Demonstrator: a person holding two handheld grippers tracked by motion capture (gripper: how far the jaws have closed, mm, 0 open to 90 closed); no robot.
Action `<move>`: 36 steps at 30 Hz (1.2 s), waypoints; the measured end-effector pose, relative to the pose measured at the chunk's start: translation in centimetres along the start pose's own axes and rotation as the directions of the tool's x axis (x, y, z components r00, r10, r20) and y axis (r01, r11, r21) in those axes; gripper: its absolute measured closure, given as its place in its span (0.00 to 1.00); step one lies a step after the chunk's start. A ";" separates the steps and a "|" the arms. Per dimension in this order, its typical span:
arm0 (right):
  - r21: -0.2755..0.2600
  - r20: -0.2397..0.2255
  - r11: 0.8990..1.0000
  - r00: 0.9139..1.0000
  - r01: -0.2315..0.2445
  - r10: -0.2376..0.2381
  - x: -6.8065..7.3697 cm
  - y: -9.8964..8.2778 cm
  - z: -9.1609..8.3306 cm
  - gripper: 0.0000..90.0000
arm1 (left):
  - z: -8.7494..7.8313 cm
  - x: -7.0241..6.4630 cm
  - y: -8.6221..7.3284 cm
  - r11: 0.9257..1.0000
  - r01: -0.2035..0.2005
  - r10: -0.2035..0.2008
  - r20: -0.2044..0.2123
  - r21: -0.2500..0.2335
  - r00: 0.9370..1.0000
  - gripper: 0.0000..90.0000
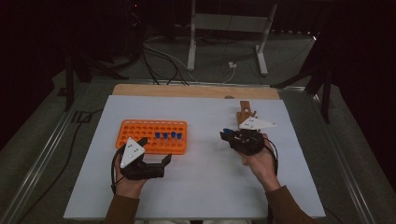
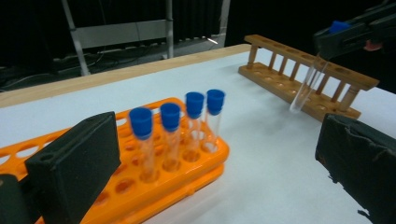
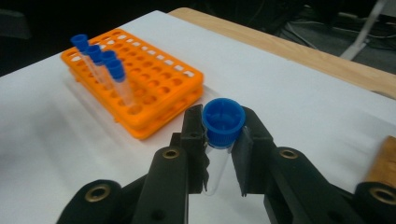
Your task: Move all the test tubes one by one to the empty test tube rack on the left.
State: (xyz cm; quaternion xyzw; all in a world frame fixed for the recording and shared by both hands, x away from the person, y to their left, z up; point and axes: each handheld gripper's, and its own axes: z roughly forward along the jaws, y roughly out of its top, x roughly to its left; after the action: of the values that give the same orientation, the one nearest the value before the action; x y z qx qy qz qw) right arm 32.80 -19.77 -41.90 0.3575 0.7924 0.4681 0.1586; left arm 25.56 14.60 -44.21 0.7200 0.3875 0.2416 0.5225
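Note:
My right gripper [image 1: 228, 136] [image 3: 223, 135] is shut on a clear test tube with a blue cap [image 3: 224, 116], held above the white mat just left of the wooden rack [image 1: 244, 113]. In the left gripper view that tube [image 2: 307, 87] hangs tilted in front of the wooden rack [image 2: 303, 79]. My left gripper [image 1: 155, 150] [image 2: 217, 163] is open and holds nothing, just in front of the orange rack [image 1: 140, 129] [image 2: 187, 172]. Several blue-capped tubes [image 1: 168, 136] [image 2: 177, 119] [image 3: 100, 58] stand upright in that rack's near right corner.
A white mat [image 1: 201, 186] covers the table, with a bare wooden strip [image 1: 187, 90] along the far edge. Beyond it are a metal stand [image 1: 229, 28] and cables on the floor. Most holes of the orange rack [image 3: 154, 84] hold no tube.

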 end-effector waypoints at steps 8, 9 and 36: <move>0.001 -0.061 1.000 0.998 -0.002 0.002 1.3 0.5 0.1 0.85 | 1.0 -1.9 1.0 1.000 -0.021 0.021 0.057 -0.006 0.998 0.03; -0.001 -0.068 1.000 0.998 -0.001 0.001 1.4 0.6 0.1 0.85 | 1.2 -2.1 1.1 1.000 -0.022 0.022 0.065 -0.005 0.998 0.04; 0.007 -0.169 0.999 0.985 0.041 -0.039 4.7 0.8 0.3 0.85 | 7.7 -7.8 1.2 0.986 -0.139 0.125 0.149 0.087 0.981 0.63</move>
State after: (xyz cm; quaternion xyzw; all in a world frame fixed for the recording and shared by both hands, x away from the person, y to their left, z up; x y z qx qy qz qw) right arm 30.04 -15.93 -40.96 0.3013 0.8124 0.4894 0.0984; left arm 27.18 3.69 -45.20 0.7841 0.3114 0.2044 0.4964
